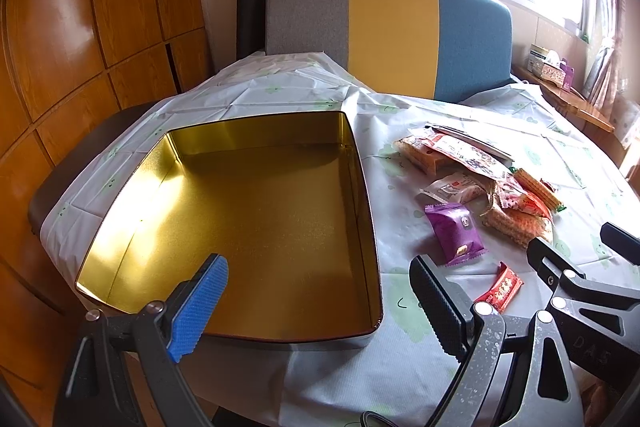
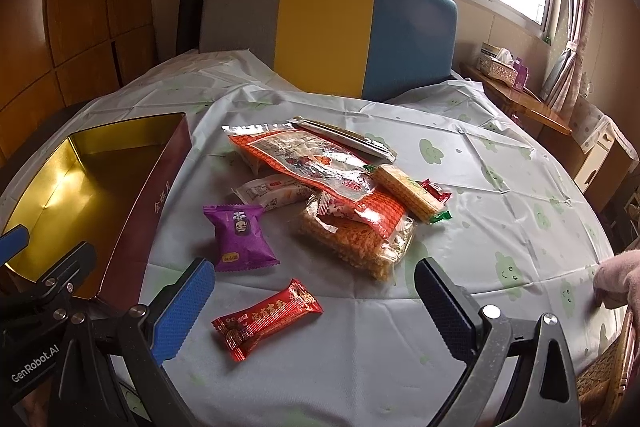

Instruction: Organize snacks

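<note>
Left gripper [image 1: 318, 303]: held wide apart with nothing between its blue and black pads, poised over the near edge of the tin.
Open gold-lined rectangular metal tin [image 2: 170, 171]: seen at 9 o'clock on the pale tablecloth with green smiley prints [image 2: 500, 187]; empty, judged stiff and light, its long axis running from 6 towards 12 o'clock.
Purple foil pillow-pack [image 2: 239, 237]: lying flat just right of the tin wall, apart from it; judged light, puffy and slippery, best pinched across its middle; its crimped ends point roughly 11 and 5 o'clock.
Small red foil bar wrapper [image 2: 267, 319]: nearest the right gripper, at 6 o'clock of the pile, well clear of the rest; judged light and crinkly, a cross-width pinch at mid-length suits; long axis runs 8 to 2 o'clock.
Heap of clear and orange-red cracker bags [image 2: 344, 203]: centre of the table, overlapping one another; contents judged brittle, so a gentle hold at a sealed edge is advised.
Green-ended wafer stick pack [image 2: 408, 193]: resting on the heap's right side, pointing 10 to 4 o'clock.
Right gripper [image 2: 316, 301]: spread fully, grasping nothing, the red bar lying ahead between its pads.
</note>
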`<state>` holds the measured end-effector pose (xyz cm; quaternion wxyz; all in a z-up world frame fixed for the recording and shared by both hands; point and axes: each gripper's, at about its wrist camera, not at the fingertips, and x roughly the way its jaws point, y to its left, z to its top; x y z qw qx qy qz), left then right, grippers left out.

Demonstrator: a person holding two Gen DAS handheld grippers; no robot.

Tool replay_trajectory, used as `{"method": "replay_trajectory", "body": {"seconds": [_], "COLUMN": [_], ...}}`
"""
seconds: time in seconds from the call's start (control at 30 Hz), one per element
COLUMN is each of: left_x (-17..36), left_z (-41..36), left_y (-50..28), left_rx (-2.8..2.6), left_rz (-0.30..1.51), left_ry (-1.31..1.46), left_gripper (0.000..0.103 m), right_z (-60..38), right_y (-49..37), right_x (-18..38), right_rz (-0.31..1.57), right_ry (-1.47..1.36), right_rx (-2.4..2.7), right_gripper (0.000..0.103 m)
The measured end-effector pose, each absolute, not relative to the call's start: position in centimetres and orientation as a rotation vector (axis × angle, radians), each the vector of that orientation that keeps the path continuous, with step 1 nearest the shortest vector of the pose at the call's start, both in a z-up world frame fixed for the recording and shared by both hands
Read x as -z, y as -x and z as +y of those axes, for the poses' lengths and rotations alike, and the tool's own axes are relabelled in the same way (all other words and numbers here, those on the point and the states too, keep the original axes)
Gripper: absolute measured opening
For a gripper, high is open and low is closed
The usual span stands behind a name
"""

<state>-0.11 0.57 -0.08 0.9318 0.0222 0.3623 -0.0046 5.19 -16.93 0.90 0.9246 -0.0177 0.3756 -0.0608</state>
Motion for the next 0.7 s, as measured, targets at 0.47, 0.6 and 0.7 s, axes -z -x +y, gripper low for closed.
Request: {"method": "replay_trajectory", "body": {"seconds": [0.47, 0.6, 0.7], "left_x": [-0.07, -0.06, -0.09], "left_z": [0.39, 0.36, 0.25], "left_y": [0.26, 0.27, 0.30], "left_rx": [0.015, 0.016, 0.017], "left_rz": [0.744, 0.744, 0.744], "left_ry": [-0.050, -0.051, -0.054], "left_gripper": [0.093, 0.093, 0.093], "right_z": [-17.50, -17.68, -17.79], "right_y": [-5.15, -5.12, -5.16], "right_x": [-1.05, -1.20, -1.25], "right_rz": [0.762, 0.758, 0.756], "right_ry": [0.027, 0.025, 0.024], "right_rx": [0.134, 0.137, 0.139], "right_gripper": [0.101, 0.101, 0.101]}}
